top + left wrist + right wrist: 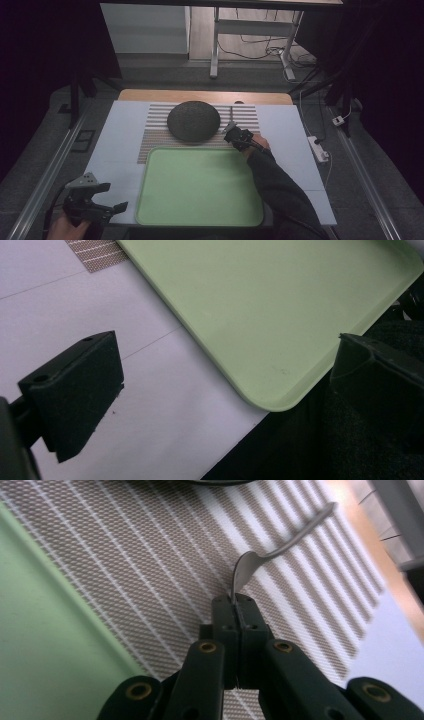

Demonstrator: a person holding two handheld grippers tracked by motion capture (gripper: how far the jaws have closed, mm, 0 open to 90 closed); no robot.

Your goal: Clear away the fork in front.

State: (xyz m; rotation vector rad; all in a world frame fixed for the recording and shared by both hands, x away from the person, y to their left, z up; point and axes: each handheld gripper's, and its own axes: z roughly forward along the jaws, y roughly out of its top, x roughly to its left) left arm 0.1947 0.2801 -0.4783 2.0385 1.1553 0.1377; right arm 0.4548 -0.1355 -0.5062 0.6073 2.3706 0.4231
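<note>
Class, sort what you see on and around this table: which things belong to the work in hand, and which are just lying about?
In the work:
- right claw, shut on a metal utensil
- striped placemat under it
- green tray beside it
- dark round dish on the mat

Lying about:
- left claw, open, idle at the table's near corner
- power strip
- floor cables

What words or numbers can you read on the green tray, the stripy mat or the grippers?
None: there is no readable text.
The green tray is plain, with no label.
The striped mat has woven lines and no letters.
The right gripper, shut on a metal spoon, shows bare black parts and screws.
The left gripper, open, has unmarked pads.
</note>
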